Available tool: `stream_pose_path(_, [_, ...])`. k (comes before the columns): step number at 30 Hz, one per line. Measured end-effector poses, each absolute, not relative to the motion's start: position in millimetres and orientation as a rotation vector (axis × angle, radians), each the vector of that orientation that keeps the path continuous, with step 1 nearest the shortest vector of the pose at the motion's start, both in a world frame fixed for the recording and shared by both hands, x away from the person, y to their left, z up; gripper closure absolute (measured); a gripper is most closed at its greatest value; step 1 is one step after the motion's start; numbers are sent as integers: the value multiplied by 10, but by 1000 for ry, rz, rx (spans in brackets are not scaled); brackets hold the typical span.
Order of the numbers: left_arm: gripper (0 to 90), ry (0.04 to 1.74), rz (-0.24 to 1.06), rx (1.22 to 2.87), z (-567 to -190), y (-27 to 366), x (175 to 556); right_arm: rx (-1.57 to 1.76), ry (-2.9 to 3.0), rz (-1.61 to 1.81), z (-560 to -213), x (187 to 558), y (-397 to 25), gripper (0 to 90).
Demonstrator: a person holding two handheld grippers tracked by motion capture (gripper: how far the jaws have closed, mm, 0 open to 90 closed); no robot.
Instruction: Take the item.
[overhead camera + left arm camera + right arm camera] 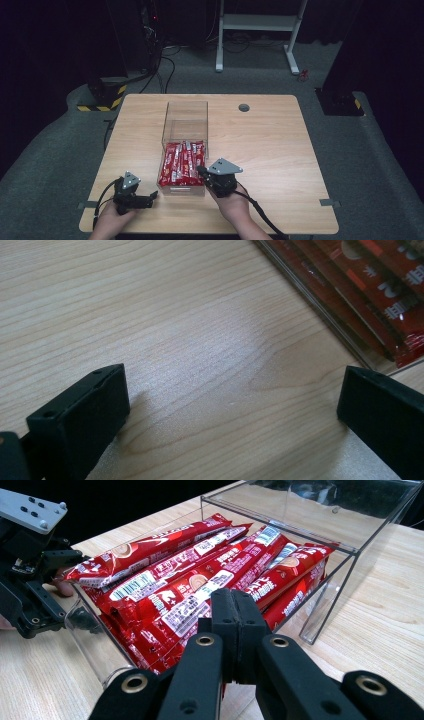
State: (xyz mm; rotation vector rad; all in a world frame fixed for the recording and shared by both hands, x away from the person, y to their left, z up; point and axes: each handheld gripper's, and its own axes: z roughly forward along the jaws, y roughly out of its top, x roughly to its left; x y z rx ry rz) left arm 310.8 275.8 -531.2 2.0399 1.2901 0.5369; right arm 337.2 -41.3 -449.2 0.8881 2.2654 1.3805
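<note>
Holding right tool (202, 171) at near right corner of clear box (185, 114), jaws pressed together on nothing, I judge poised over red snack bars (200, 582) piled at box's near end. Left tool (150, 199) left of box, jaws wide apart, empty, low over worktop (270, 145).

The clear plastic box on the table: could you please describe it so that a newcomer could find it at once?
Start from the light wooden table. Just left of its middle stands the clear plastic box, long and narrow, running from the person's edge toward the far side. It is the one see-through container there, its near half packed with red snack packets, between the left claw and the right claw.
</note>
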Motion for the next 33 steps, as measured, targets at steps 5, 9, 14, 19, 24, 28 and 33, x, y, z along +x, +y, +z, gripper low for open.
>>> stream_pose_path(5, [7, 1290, 537, 2040, -5312, 2758, 3108, 872, 2263, 1387, -4476, 3326, -436, 900])
stream_pose_path(9, [7, 1290, 537, 2040, -5312, 2758, 3108, 861, 2269, 1395, -4477, 3304, -449, 900])
stream_pose_path(14, [7, 1290, 537, 2040, -5312, 2757, 3108, 852, 2271, 1395, -4477, 3268, -451, 900])
stream_pose_path(19, [6, 1290, 537, 2040, -5312, 2758, 3108, 841, 2267, 1392, -4474, 3235, -469, 900])
stream_pose_path(24, [7, 1290, 537, 2040, -5312, 2758, 3108, 838, 2262, 1394, -4466, 3216, -500, 900])
stream_pose_path(28, [6, 1290, 537, 2040, -5312, 2757, 3109, 836, 2262, 1400, -4453, 3203, -515, 900])
stream_pose_path(33, [6, 1290, 537, 2040, -5312, 2757, 3110, 826, 2250, 1411, -4430, 3193, -533, 900])
